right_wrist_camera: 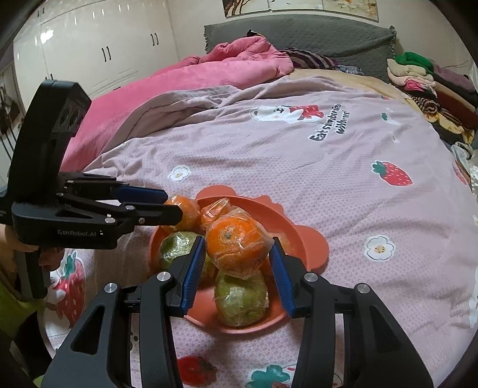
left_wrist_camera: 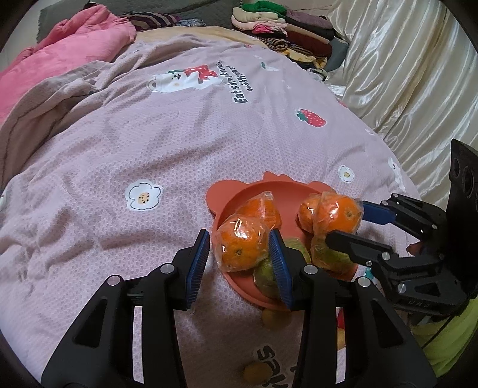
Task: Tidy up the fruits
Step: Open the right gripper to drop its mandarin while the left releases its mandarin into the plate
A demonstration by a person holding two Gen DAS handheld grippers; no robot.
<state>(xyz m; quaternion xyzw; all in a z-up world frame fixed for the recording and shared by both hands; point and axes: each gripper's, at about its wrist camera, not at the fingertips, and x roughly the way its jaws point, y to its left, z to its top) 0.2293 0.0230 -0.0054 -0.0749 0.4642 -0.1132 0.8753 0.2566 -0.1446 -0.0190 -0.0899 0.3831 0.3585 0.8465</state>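
Observation:
An orange-red bear-eared plate lies on the printed bedspread and holds plastic-wrapped fruit. My left gripper is shut on a wrapped orange over the plate's left rim. My right gripper is shut on another wrapped orange above the pile. Two green fruits sit in the plate under the grippers. Further back in the plate lies another orange. Whether the held oranges touch the fruit beneath them is unclear.
A pink quilt is bunched at the far side of the bed. Folded clothes are stacked at the head end beside a satin curtain. White wardrobe doors stand behind. A hand holds the left gripper's handle.

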